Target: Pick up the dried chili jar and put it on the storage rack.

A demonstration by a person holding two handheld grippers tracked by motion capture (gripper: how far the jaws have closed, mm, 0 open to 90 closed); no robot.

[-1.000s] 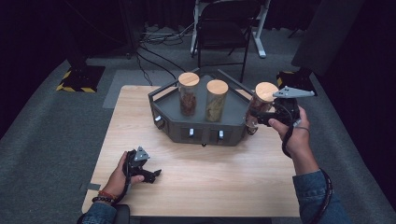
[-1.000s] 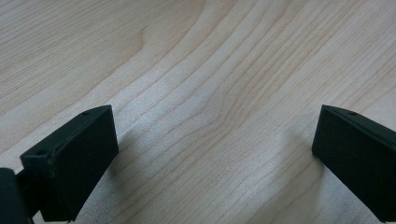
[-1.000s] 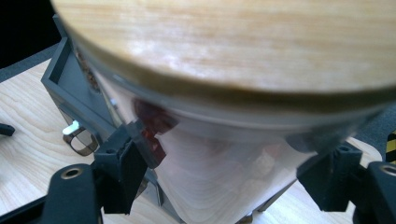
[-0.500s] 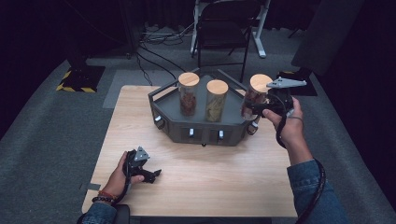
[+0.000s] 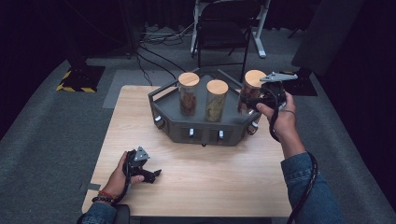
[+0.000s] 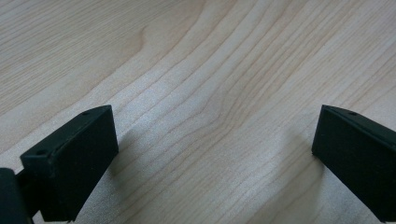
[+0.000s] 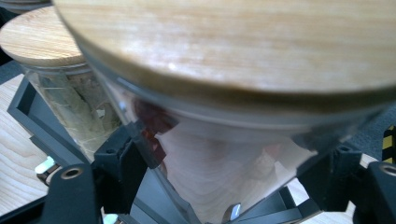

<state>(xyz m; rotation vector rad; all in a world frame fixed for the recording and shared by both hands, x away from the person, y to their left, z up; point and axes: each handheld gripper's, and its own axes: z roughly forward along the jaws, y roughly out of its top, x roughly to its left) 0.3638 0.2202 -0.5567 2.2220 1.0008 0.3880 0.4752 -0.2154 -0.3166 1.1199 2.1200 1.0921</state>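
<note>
right claw [image 5: 254,100] around clear, wood-lidded jar [image 5: 251,91] of reddish contents

Dim surroundings, lit tabletop — close jar lid [image 7: 224,46] blurred.

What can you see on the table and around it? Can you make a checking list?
Surface: wooden table, bare at the front.
Job's things: dark tray with two wood-lidded jars standing in it; third jar held at its right end.
Clutter: nothing seen.
Grippers: right gripper shut on the third jar; left gripper open, resting on the table.
Cables: black cable along the right sleeve.
Surroundings: grey carpet, black chair, dark curtains.
</note>
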